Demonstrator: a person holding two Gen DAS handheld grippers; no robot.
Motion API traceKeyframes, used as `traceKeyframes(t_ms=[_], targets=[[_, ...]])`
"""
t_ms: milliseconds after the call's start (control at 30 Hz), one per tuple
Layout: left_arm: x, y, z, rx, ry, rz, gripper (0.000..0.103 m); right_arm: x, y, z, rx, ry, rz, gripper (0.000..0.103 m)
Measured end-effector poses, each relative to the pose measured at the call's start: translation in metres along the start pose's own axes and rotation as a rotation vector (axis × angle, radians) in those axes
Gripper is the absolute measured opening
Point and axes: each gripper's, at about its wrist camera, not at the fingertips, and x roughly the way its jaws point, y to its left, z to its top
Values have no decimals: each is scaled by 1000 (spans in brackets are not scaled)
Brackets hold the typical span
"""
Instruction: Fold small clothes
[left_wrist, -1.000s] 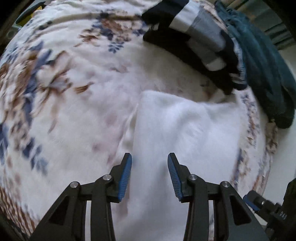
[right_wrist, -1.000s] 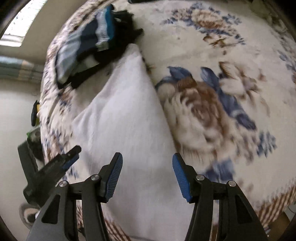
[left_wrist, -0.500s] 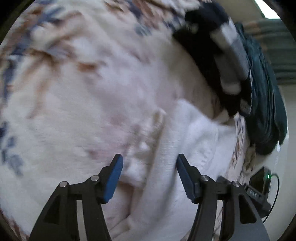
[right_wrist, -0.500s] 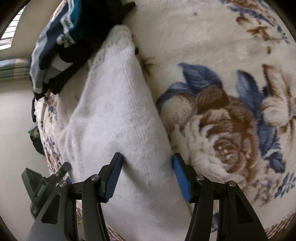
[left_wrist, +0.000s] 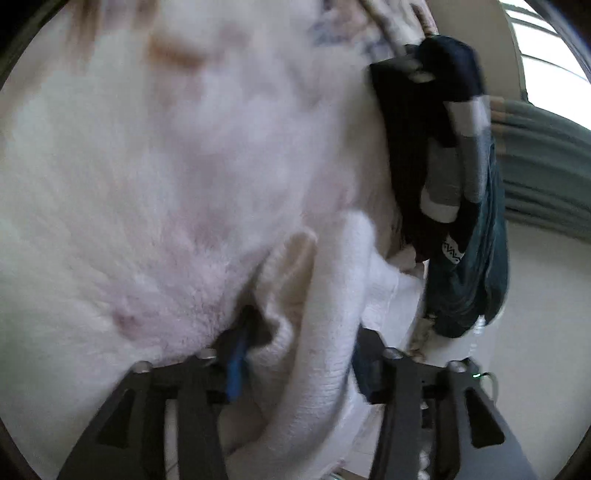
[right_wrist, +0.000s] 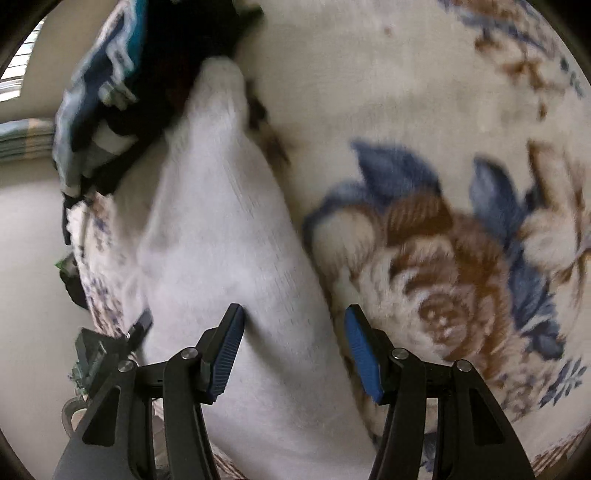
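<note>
A white knitted garment (right_wrist: 229, 243) lies on a floral fleece blanket (right_wrist: 424, 110). My right gripper (right_wrist: 293, 350) is open, its blue pads straddling the garment's near right edge, low over it. In the left wrist view the same white garment (left_wrist: 325, 332) is bunched into a thick fold between the open fingers of my left gripper (left_wrist: 299, 354), whose left pad is pushed down into the blanket (left_wrist: 147, 184). The left view is blurred.
A pile of dark, grey-striped and teal clothes (left_wrist: 443, 155) sits just past the garment's far end; it also shows in the right wrist view (right_wrist: 122, 81). The blanket edge and pale floor (right_wrist: 33, 258) lie to the left. The left gripper's body (right_wrist: 107, 343) shows there.
My left gripper has dropped down and forward onto the garment's edge, which has bunched between its fingers. My right gripper has moved lower over the garment's right edge and stayed open.
</note>
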Motion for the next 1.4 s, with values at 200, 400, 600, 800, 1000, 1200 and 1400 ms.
traceKeyframes(t_ms=[200,400,600,800,1000,1200,1400], targets=[[-13,-105,-26,366,-122,327,76,-24,10,41,-72,-127,81,70],[50,-134,-29,523,-99,649,76,-2,13,100,-122,-127,101,72],[61,-96,2,394,-104,726,78,9,21,129,-135,-82,122,72],[62,-94,1,405,-93,732,78,-9,37,111,-250,-147,115,5],[79,-96,10,384,-86,730,84,-37,72,104,-369,-304,110,4],[72,-101,2,368,-83,685,84,-11,57,127,-335,-124,85,18],[59,-111,-27,398,-85,674,84,4,5,131,-222,-36,283,81]])
